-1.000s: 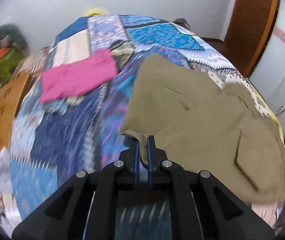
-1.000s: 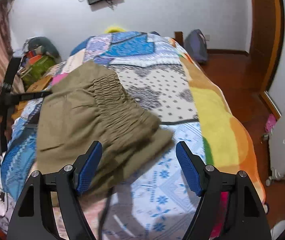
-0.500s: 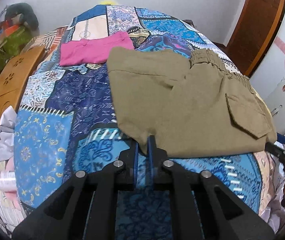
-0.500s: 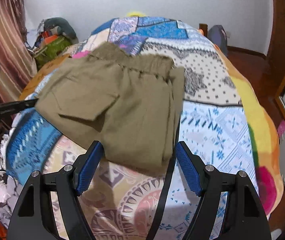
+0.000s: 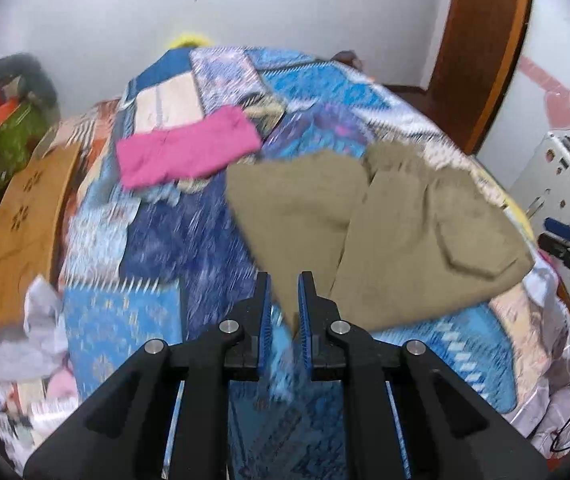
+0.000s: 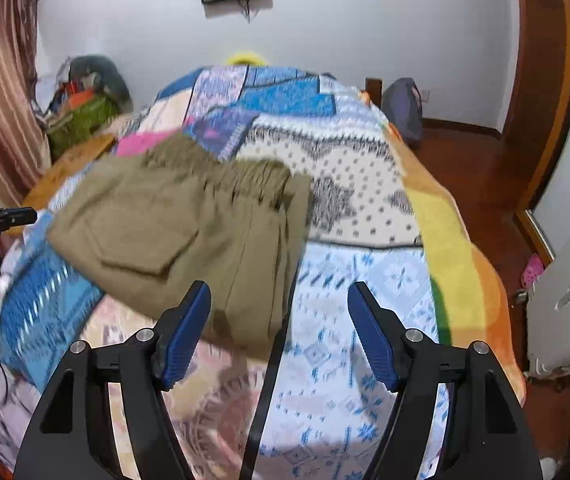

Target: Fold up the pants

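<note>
The khaki pants (image 5: 385, 220) are seen lying on the patchwork bedspread (image 5: 133, 320) of the bed, folded into a compact stack with the elastic waistband turned toward the far wall and a flap pocket on top.

In the left wrist view, the left tongs (image 5: 284, 300) are shown nearly closed, with a narrow gap between the blue pads. A pointed corner of the khaki cloth hangs down into that gap, and the jaws have just been opening slightly; whether the pads press on the corner cannot be told through the motion blur.

The right tongs (image 6: 279, 320) are held wide open just above the near edge of the stack, and nothing is gripped; they have just been closing a little.

A risk is judged here: if the corner is caught by the left pads while the hand is drawn away, the upper layer could be dragged off and the fold undone. The near edge could also be snagged by the open right tongs if they are lowered carelessly. The pink garment (image 5: 187, 152) lies just beyond the stack and could be disturbed if the pants are pushed forward.
</note>
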The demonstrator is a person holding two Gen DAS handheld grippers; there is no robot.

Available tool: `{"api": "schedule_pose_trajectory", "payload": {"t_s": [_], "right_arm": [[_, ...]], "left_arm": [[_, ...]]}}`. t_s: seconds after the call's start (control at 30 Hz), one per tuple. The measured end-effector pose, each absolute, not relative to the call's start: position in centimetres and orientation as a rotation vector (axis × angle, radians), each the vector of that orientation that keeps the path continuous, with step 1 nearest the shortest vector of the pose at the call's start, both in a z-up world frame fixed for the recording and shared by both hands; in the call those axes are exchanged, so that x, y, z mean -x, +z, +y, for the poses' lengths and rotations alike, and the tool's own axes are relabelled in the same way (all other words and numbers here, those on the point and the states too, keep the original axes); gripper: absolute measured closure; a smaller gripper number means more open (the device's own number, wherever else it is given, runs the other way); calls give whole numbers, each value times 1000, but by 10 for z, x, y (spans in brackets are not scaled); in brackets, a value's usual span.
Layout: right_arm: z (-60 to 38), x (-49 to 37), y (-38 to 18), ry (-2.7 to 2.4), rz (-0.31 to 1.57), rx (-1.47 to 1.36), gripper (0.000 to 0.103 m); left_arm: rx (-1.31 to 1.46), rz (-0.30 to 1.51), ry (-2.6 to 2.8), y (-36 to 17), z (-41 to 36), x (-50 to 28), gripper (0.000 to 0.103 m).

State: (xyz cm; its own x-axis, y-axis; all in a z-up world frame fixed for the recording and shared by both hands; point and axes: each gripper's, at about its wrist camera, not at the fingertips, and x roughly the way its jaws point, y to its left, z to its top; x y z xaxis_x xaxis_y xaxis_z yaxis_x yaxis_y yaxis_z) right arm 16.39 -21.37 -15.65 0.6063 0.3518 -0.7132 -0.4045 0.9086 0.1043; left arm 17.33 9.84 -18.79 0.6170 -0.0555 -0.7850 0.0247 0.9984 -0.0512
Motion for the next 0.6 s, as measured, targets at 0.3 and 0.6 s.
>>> {"api": "schedule_pose_trajectory", "payload": {"t_s": [0.3,0.6], "right_arm": [[-185,-211,-169,501,827,63,59],[-174,-240,-208,529,910,48,70]], "left_arm": [[31,946,-232,-199,50,-248,91],[-5,1011,-178,-239,39,-288,78]]}}
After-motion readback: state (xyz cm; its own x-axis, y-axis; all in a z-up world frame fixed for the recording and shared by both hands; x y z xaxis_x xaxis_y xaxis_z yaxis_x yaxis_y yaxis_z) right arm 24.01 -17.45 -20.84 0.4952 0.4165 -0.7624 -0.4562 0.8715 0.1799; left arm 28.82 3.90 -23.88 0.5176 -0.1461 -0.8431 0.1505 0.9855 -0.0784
